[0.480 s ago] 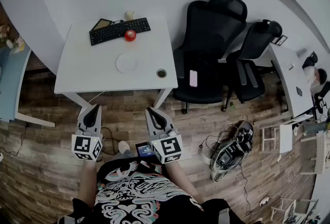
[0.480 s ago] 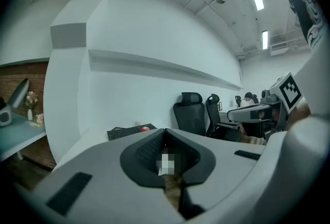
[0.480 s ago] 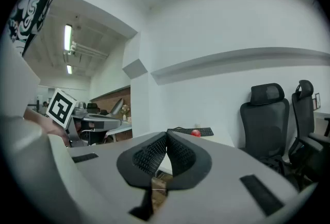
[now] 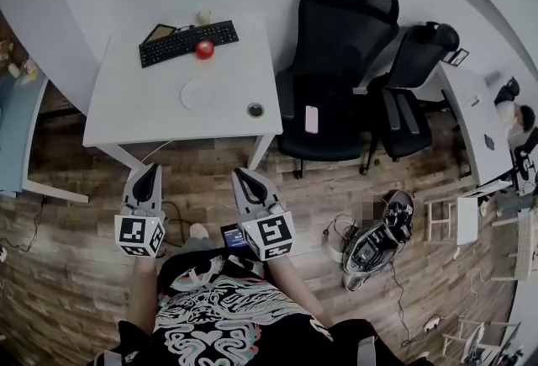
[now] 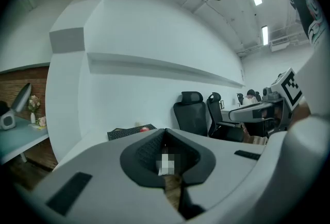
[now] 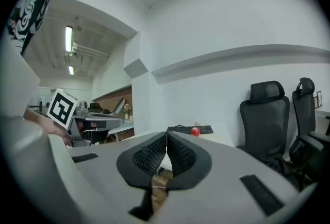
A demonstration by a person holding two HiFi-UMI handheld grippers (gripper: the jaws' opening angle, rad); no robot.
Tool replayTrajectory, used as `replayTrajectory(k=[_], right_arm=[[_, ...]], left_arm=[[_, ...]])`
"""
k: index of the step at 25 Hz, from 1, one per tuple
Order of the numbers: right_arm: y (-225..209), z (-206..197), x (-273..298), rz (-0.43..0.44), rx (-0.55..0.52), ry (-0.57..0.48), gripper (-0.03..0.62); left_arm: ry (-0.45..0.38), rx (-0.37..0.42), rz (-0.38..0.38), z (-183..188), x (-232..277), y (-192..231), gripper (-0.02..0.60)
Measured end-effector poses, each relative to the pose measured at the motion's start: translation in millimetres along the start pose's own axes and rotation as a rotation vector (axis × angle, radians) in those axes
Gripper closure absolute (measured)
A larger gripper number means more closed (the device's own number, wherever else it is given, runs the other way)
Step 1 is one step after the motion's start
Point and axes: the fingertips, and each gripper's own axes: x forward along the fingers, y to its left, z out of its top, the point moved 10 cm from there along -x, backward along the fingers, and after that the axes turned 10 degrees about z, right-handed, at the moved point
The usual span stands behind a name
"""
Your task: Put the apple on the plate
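Observation:
A red apple lies on the white table right in front of a black keyboard. A white plate rests nearer to me, mid-table. Both grippers hang over the wooden floor, short of the table's near edge. My left gripper is shut and empty. My right gripper is also shut, nothing between its jaws. In the right gripper view the apple shows far ahead beyond the closed jaws; in the left gripper view the apple peeks just above them.
A small dark-rimmed cup stands near the table's front right corner. Two black office chairs stand right of the table, one with a phone on its seat. A bag and cables lie on the floor at right.
The table and its objects have slid slightly up and left in the head view. Both grippers stay shut at nearly the same spot.

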Motion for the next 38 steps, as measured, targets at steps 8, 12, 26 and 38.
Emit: replayTrajectory(k=[8,12,26,38], right_arm=[[-13.0,-4.7,-2.7,-0.008,0.022,-0.041,0.563],[-23.1,-7.4,5.0,-0.011,0.036,-0.044,0.563],[-106.4,-1.4,101.6,-0.075,0.087,-0.011,0.563],[-188.8,8.5,237.5,-0.124,0.124,0.051,0.563]], left_arm=[[-0.008,0.012,0.02,-0.4,6.1,-7.5,0.566],[-0.005,0.027,0.025,0.2,16.4,-7.2,0.566],[0.0,0.038,0.008,3.9,152.0,31.3,0.566],[0.027,0.04,-0.018,2.6,300.3,104.5,0.566]])
